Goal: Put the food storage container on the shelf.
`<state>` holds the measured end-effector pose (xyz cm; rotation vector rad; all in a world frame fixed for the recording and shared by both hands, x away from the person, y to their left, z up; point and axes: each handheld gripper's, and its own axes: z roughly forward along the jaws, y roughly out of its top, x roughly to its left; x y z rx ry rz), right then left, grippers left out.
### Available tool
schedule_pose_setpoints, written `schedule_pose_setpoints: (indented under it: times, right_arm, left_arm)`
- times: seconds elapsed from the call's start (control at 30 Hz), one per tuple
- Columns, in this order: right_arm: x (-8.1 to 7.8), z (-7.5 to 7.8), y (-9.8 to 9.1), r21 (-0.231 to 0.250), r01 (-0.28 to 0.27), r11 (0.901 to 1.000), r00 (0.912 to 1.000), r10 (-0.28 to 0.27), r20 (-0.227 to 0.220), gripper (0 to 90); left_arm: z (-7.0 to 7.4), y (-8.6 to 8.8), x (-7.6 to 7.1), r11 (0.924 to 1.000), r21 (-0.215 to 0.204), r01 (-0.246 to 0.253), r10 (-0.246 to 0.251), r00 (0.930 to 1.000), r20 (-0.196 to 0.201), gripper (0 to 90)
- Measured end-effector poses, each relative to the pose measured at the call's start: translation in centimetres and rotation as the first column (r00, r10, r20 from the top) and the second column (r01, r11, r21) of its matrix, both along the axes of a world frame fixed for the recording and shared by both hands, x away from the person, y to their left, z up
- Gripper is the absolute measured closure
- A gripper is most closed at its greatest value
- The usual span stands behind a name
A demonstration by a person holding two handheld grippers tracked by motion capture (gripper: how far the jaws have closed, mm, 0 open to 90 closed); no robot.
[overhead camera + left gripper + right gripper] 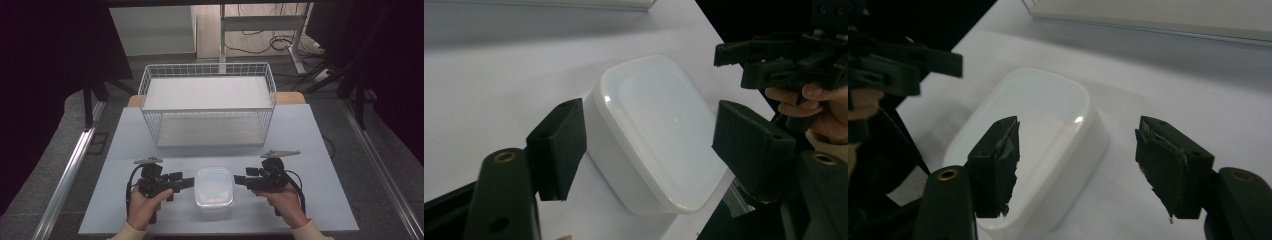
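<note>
**A:** What lies nearest you?

**B:** Your two hands, at the near edge of a pale table (310, 150). Your left gripper (186, 183) and your right gripper (240, 179) both point inward, toward each other, with a white lidded plastic box (214, 187) sitting on the table between them.

**A:** Are you holding the box?

**B:** No. In the left gripper view the jaws stand spread, one on each side of the box (659, 135), with no pad pressing on it. In the right gripper view the right gripper (1078, 160) is spread too, and the box (1038, 130) lies below and ahead of it, untouched. In the high view each gripper's tips sit just beside a short side of the box.

**A:** How will the box handle?

**B:** It looks like thin, smooth plastic with rounded corners and a glossy lid, so judge it light, a bit slippery, and likely to flex or pop its lid under a hard squeeze. Whether anything is inside cannot be told; the walls are cloudy.

**A:** Where should you take hold?

**B:** Probably at the rim, where the lid overhangs the wall and the plastic is stiffest. One gripper at each short end would keep it level. Avoid the rounded corners, where the pads could slide off.

**A:** And farther off?

**B:** A white wire basket (150, 82) stands behind the box, well apart from it, open at the top. Beyond the table are a dark floor and desk legs (222, 30).
</note>
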<state>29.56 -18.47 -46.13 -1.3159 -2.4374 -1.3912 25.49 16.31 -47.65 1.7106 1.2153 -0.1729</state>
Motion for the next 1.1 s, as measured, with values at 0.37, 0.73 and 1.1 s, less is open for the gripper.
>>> schedule_pose_setpoints:
  times: [0.37,0.73,1.1]
  right_arm:
    - [0.2,-1.6,1.6,0.012,-0.051,0.9986,0.9972,0.052,-0.053,39.2]
    - [0.1,-3.0,2.2,0.034,-0.059,0.9977,0.9912,0.062,-0.117,43.4]
    - [0.5,-3.8,1.6,0.123,-0.015,0.9923,0.9702,0.044,-0.238,61.5]
  left_arm:
    - [-1.0,0.0,0.3,0.9968,-0.079,0.008,-0.013,0.9976,-0.067,32.3]
    - [-2.9,-0.3,1.0,0.9943,-0.106,0.013,-0.028,0.9901,-0.138,38.9]
    - [-4.4,-1.0,1.1,0.9912,-0.131,0.016,-0.045,0.9733,-0.225,58.0]
